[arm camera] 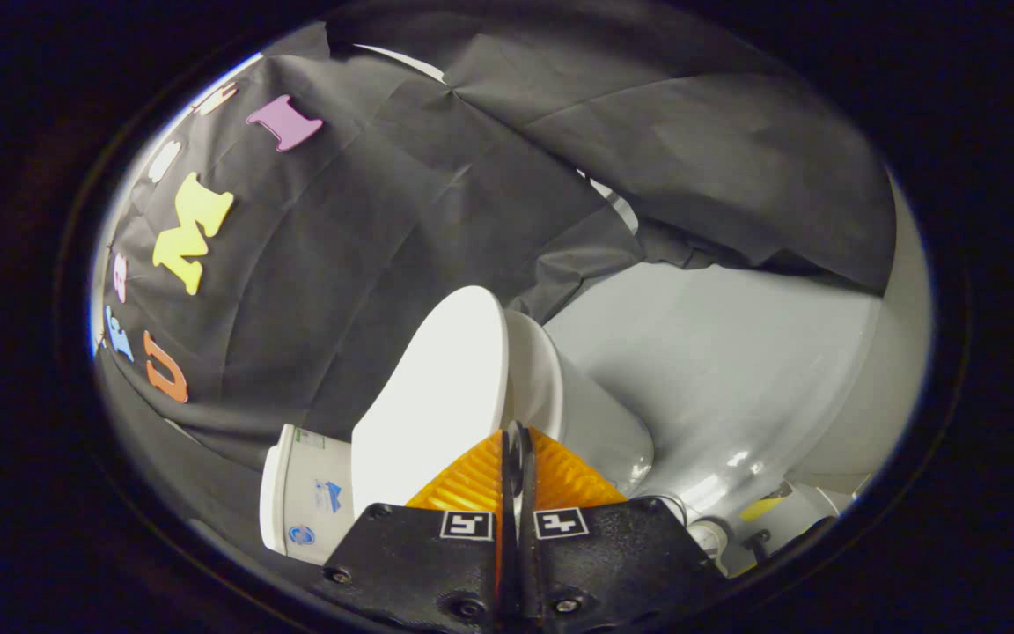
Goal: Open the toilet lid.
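Black cloth [437, 202] behind, grey floor [736, 370] beside; we see the lid [437, 396] raised, just ahead of gripper [518, 440], bowl [595, 423] next to it; fingers pressed together, gripping nothing; tank [304, 502] beside lid.

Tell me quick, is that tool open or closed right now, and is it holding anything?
Tool: closed, its two fingers nearly together, clamping the edge of the toilet lid, which is tilted up off the toilet bowl.
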The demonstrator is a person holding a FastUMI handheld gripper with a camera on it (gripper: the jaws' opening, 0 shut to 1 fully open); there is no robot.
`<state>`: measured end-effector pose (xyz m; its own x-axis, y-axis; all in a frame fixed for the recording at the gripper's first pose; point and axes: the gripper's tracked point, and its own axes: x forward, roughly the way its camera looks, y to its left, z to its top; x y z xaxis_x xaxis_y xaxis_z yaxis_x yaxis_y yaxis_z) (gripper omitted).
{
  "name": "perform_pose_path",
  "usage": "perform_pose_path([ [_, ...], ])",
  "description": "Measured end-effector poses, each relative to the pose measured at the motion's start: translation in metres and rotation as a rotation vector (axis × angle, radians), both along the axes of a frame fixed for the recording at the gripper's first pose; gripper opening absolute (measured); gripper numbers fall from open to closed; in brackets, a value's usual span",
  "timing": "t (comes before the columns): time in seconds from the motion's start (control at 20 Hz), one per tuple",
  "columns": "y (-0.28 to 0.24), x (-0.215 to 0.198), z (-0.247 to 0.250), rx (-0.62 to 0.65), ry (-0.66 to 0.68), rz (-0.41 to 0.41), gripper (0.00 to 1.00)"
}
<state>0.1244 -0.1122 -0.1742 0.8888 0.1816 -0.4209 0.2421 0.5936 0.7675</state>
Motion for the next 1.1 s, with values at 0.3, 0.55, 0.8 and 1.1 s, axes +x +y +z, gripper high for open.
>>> perform_pose_path([
  [0.3, 0.005, -0.004, 0.024, -0.005, -0.043, 0.009, 0.04],
  [0.55, 0.007, -0.005, 0.033, 0.028, -0.065, 0.021, 0.04],
  [0.8, 0.012, -0.006, 0.041, 0.112, -0.098, 0.033, 0.04],
  [1.1, 0.028, -0.006, 0.069, 0.118, -0.154, 0.067, 0.04],
])
